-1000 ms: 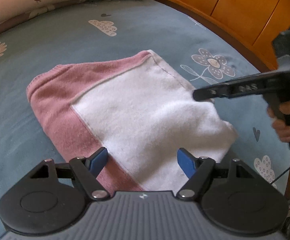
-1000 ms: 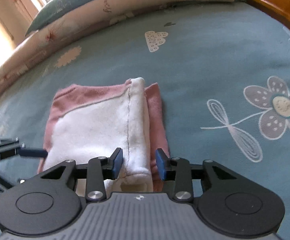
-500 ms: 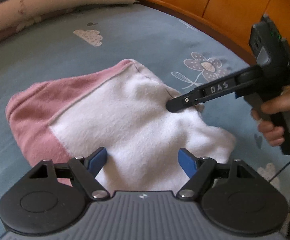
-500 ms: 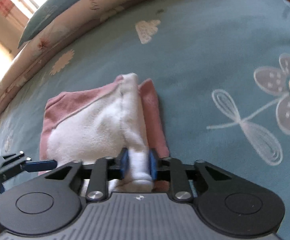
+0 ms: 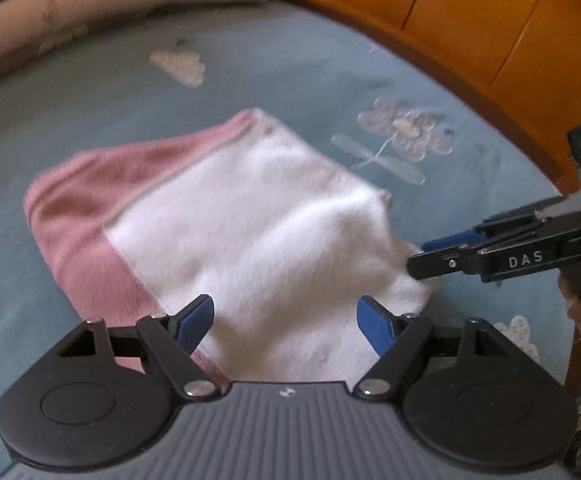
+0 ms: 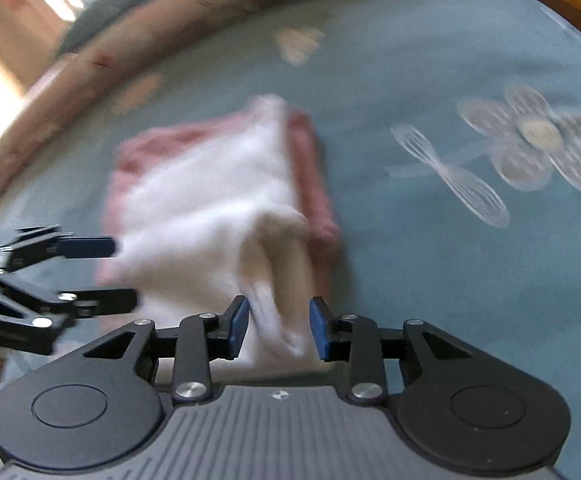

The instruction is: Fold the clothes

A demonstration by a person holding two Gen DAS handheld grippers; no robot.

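The right gripper [image 6: 277,328] was opening, its pads clear of the white fold lying between them at lower centre. The left gripper [image 5: 286,322] stood spread and empty over the near hem. The pink-and-white garment [image 5: 230,216] lay mid-frame on the blue bedsheet [image 5: 90,92]. Risk: the released roll could spring loose, or a blurred, hurried pull could drag the folded stack askew.

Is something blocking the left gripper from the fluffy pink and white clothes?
Nothing visible. The left hand-held gripper hangs open right over the folded pink and white fleece garment, with no object between.
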